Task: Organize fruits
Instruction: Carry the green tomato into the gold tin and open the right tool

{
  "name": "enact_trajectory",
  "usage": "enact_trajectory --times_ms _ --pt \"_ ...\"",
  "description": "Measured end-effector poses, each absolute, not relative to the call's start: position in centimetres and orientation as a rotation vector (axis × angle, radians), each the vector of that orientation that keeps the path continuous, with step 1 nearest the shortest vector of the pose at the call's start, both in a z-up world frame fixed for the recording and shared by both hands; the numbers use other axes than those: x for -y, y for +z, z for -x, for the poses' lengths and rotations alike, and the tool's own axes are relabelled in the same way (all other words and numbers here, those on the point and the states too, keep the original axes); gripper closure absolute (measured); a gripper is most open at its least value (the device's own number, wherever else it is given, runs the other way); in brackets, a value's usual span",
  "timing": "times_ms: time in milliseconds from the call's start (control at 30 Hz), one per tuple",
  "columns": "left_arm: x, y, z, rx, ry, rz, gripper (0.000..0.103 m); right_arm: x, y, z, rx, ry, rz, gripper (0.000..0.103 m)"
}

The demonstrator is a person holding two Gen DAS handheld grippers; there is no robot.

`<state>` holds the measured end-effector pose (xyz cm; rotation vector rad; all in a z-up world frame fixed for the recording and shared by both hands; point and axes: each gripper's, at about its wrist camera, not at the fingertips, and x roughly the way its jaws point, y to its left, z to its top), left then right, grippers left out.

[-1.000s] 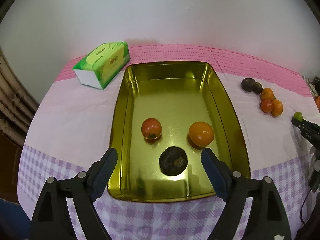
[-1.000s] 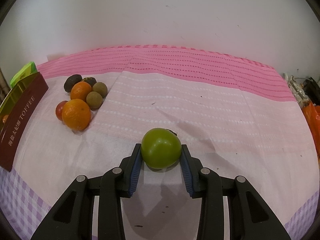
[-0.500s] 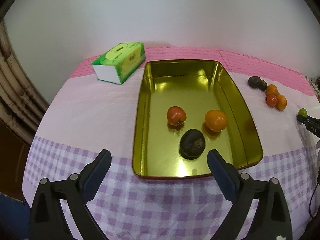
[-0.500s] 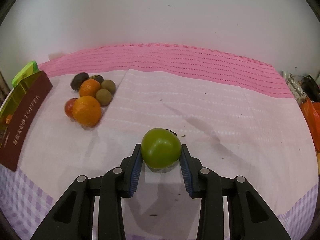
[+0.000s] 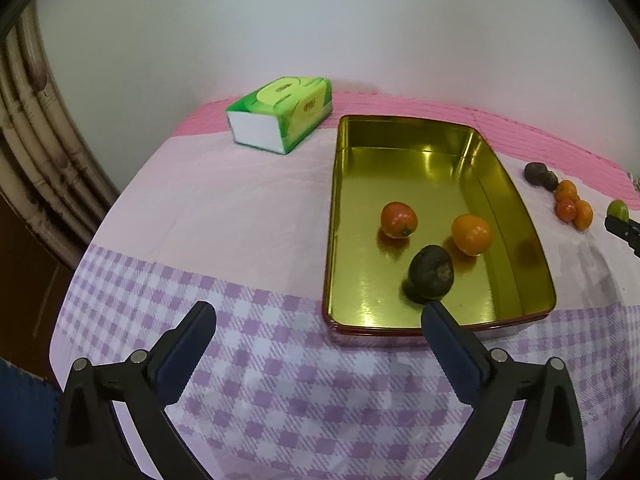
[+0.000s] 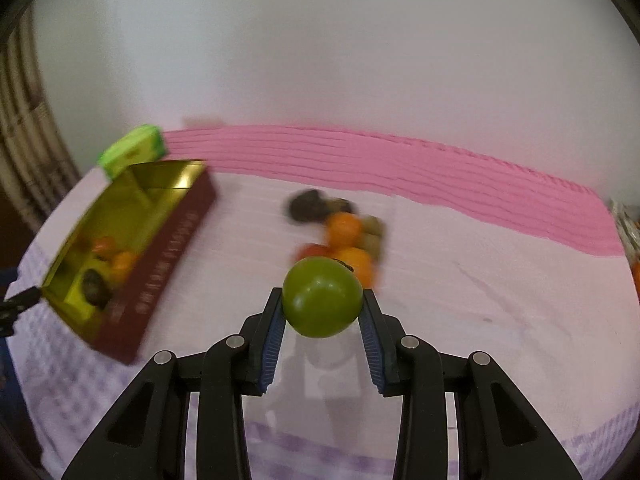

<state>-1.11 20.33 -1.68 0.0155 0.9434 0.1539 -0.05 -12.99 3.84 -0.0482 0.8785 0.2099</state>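
A gold tin [image 5: 332, 200] with maroon sides [image 6: 168, 248] holds a red tomato [image 5: 398, 220], an orange [image 5: 471, 234] and a dark fruit [image 5: 431, 273]. My left gripper [image 5: 316, 312] hovers over the checked cloth at the tin's near left corner. Its jaws are opening wide with nothing between them. My right gripper [image 6: 322, 298] is shut on a green fruit [image 6: 322, 300] and holds it above the cloth, in front of a pile of fruits [image 6: 344, 232]. That pile [image 5: 568, 200] lies right of the tin. The right wrist view is blurred.
A green tissue box [image 5: 280, 114] lies behind the tin's left side, close to the wall. The table's left edge drops off beside bamboo furniture [image 5: 36, 152]. Orange packets [image 6: 636, 272] sit at the far right edge.
My left gripper drew back from over the tin and its jaws spread wider, leaving the dark fruit inside. My right gripper lifted the green fruit and swung left toward the pile and tin.
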Motion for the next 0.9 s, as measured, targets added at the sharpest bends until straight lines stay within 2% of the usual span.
enact_trajectory --times_ms 533,900 --pt "-22.6 -1.8 0.4 -0.962 0.236 0.032 0.001 -1.1 4.6 -0.5 -0.921 0.484 0.185 0.065" --pt "-23.8 -2.3 0.3 -0.984 0.277 0.061 0.001 -4.5 2.3 -0.7 -0.989 0.531 0.248 0.065"
